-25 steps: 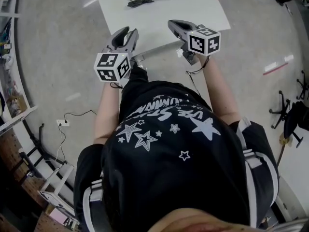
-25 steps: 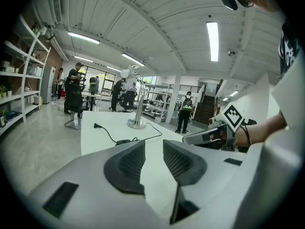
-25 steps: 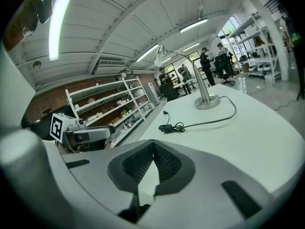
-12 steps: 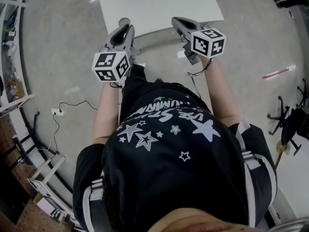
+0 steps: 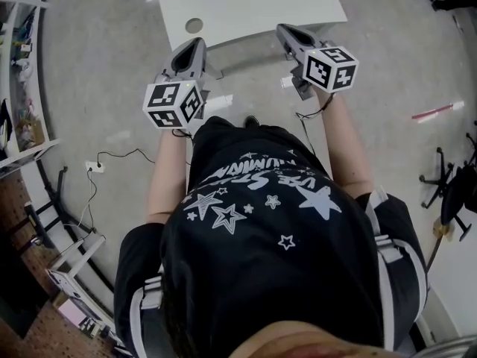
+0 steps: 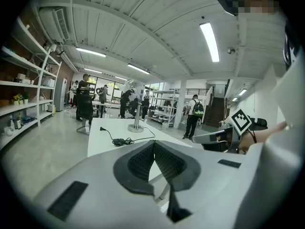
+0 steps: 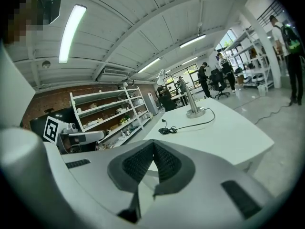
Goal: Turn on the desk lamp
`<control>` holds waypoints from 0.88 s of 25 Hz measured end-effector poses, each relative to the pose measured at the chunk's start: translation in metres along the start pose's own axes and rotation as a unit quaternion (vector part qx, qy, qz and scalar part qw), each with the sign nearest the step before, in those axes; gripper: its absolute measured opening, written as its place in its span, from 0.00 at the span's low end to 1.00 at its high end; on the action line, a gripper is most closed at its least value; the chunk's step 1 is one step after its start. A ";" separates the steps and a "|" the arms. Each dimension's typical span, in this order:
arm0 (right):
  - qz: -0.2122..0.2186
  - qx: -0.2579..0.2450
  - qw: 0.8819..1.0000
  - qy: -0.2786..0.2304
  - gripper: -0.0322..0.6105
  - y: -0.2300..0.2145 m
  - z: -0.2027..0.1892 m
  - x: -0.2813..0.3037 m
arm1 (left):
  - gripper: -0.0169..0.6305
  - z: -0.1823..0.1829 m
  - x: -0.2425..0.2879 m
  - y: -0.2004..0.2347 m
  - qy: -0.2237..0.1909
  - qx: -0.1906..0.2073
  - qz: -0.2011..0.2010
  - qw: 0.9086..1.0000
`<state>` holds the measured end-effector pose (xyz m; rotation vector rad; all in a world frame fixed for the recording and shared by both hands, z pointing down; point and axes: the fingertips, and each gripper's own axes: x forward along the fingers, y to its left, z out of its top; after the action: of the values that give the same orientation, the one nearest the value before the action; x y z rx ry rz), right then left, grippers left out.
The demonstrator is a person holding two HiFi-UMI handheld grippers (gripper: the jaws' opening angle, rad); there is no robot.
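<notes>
The desk lamp stands at the far end of the white table (image 5: 253,10). Its round base (image 6: 136,128) and upright pole (image 6: 137,113) show in the left gripper view, and the base (image 7: 195,112) shows again in the right gripper view. I hold both grippers side by side just short of the table's near edge, well away from the lamp. My left gripper (image 6: 154,142) (image 5: 192,51) is shut with nothing between its pads. My right gripper (image 7: 153,143) (image 5: 289,36) is also shut and empty.
A black cable with its adapter (image 6: 121,140) (image 7: 167,130) lies on the table between me and the lamp. A round hole (image 5: 194,25) sits near the table's front left corner. Shelving (image 7: 107,113) lines the left wall; people stand far behind.
The table and its cable have slid toward the top of the head view, so the grippers now sit nearer its front edge than over it. Both grippers stay side by side.
</notes>
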<state>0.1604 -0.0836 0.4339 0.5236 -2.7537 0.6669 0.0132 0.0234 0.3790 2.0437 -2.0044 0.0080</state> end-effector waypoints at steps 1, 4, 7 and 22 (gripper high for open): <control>-0.003 -0.002 1.000 -0.001 0.06 0.002 -0.001 -0.001 | 0.05 0.000 -0.002 0.001 -0.001 0.000 0.000 1.000; -0.015 -0.010 1.000 -0.001 0.06 0.005 -0.002 -0.005 | 0.05 -0.003 -0.007 0.001 -0.003 -0.003 -0.006 1.000; -0.023 -0.012 1.000 -0.003 0.06 0.013 -0.004 -0.009 | 0.05 -0.008 -0.016 0.001 -0.001 -0.008 -0.011 1.000; -0.007 -0.034 0.999 0.009 0.06 0.085 -0.032 -0.011 | 0.05 -0.009 -0.073 -0.001 -0.014 -0.017 -0.031 0.999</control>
<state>0.1417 0.0058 0.4244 0.5191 -2.7416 0.5707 0.0130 0.0966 0.3729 2.0953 -1.9431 -0.0669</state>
